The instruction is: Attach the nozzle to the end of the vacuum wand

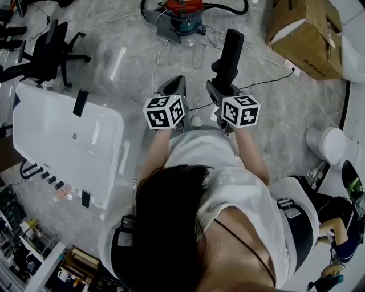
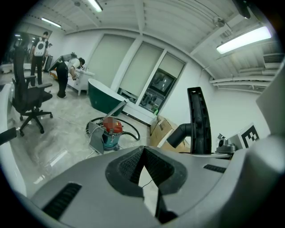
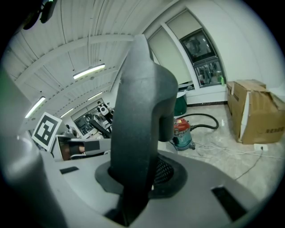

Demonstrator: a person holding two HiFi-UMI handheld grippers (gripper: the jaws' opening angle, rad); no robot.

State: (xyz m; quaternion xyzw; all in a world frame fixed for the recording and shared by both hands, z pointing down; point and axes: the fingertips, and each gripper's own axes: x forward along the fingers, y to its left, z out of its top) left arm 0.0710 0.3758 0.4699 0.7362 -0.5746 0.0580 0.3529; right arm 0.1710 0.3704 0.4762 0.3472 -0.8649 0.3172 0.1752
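While standing on a pale marbled floor (image 1: pixel 114 57), grips a black vacuum nozzle (image 1: pixel 231 54) in the right gripper (image 1: pixel 221 90), with the jaws drawn narrow and closed on the part's lower end. Holds that nozzle upright, with its narrow end uppermost and a round stub branching from its side. Carries the left gripper (image 1: pixel 174 85) just beside and left of the right one, with jaws pressed fully together and nothing between them. Faces a red-and-teal canister vacuum (image 1: pixel 183 14) on the far floor, well apart from the nozzle, with a black hose (image 3: pixel 201 115) curling off to its right and a grey flat piece (image 1: pixel 162 31) just beside it on the left. Shares the room with a brown cardboard box (image 1: pixel 308 34) at far right, a black office chair (image 1: pixel 45 51) at far left, and a white tub (image 1: pixel 34 131) at near left with a dark flat slab (image 1: pixel 80 101) on its rim. Shows, through the left gripper view, a dark green bathtub (image 2: pixel 104 100) by the far windows and two people (image 2: pixel 67 73) at a counter far left. Looks over white cable (image 1: pixel 199 54) strewn on the floor between vacuum and grippers.
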